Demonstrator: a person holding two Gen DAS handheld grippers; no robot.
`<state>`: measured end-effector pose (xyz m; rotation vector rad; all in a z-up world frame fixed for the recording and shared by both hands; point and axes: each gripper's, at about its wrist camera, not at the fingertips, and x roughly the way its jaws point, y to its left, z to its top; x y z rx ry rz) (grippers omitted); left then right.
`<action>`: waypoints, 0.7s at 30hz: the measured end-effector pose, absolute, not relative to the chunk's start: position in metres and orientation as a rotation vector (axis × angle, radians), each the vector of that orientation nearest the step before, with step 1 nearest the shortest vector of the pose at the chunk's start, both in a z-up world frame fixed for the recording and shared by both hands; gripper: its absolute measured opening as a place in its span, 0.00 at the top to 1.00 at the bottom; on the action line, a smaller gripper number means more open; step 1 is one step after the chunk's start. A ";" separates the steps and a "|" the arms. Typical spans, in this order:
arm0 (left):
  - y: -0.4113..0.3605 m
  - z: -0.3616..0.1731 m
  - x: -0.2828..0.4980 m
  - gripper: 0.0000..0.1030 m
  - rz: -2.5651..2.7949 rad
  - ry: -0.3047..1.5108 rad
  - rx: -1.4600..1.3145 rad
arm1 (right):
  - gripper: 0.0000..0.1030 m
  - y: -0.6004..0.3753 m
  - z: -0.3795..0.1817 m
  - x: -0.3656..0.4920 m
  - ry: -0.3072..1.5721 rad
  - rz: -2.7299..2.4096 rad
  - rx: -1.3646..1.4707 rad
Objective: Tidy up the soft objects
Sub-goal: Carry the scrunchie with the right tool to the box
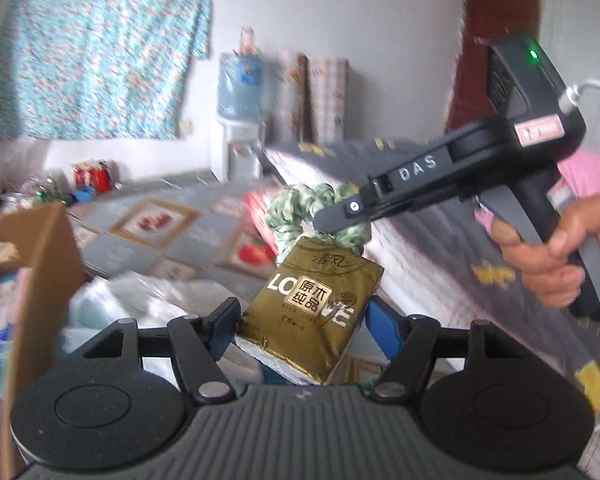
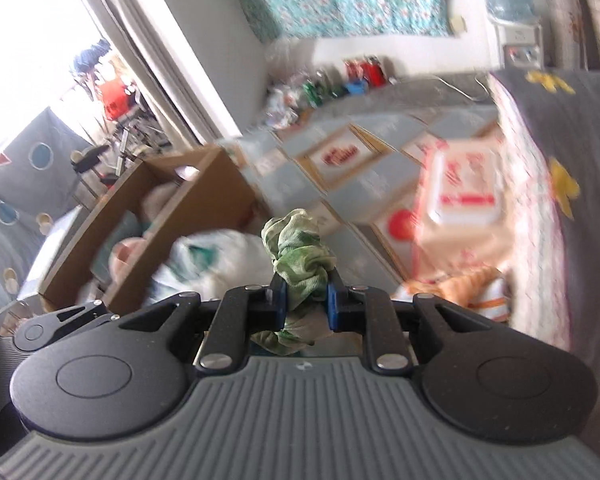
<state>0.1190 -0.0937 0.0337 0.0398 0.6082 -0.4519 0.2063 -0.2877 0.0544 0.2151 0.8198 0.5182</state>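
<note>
Two soft things are held aloft: one gold foil tissue packet (image 1: 314, 308) sits between the left gripper (image 1: 302, 320) fingers, pinched at its sides; one green-and-white fabric scrunchie (image 2: 300, 258) is squeezed between the right gripper (image 2: 306, 304) fingers.

A home bedroom: bed (image 1: 440, 240), water dispenser (image 1: 240, 120).

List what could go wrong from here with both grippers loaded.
1. The left gripper pinches the gold foil tissue pack by its lower part, so the tilted pack could twist out.
2. The right gripper clamps only a fold of the green-and-white fabric scrunchie; it may slip free.
3. In the left wrist view the scrunchie sits right above the pack; the loads could collide near the brown cardboard box.
</note>
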 end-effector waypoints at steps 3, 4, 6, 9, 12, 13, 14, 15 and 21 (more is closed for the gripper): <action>-0.074 0.053 0.109 0.33 -0.419 0.566 0.003 | 0.84 -0.264 0.074 0.203 0.793 0.562 0.217; -0.065 0.059 0.105 0.33 -0.404 0.550 -0.006 | 0.84 -0.255 0.080 0.203 0.787 0.579 0.217; -0.050 0.070 0.097 0.32 -0.370 0.526 -0.019 | 0.84 -0.234 0.090 0.203 0.777 0.617 0.218; -0.022 0.082 0.084 0.32 -0.311 0.507 -0.044 | 0.84 -0.196 0.103 0.205 0.773 0.677 0.216; 0.011 0.090 0.073 0.32 -0.241 0.501 -0.076 | 0.84 -0.155 0.112 0.205 0.781 0.744 0.218; 0.023 0.092 0.068 0.32 -0.211 0.500 -0.081 | 0.84 -0.141 0.114 0.205 0.786 0.766 0.218; 0.036 0.096 0.064 0.32 -0.182 0.499 -0.084 | 0.83 -0.126 0.115 0.205 0.794 0.791 0.218; 0.048 0.097 0.060 0.32 -0.149 0.501 -0.087 | 0.83 -0.112 0.115 0.206 0.803 0.814 0.218; 0.116 0.097 0.040 0.32 0.027 0.540 -0.122 | 0.83 -0.023 0.103 0.211 0.896 0.917 0.186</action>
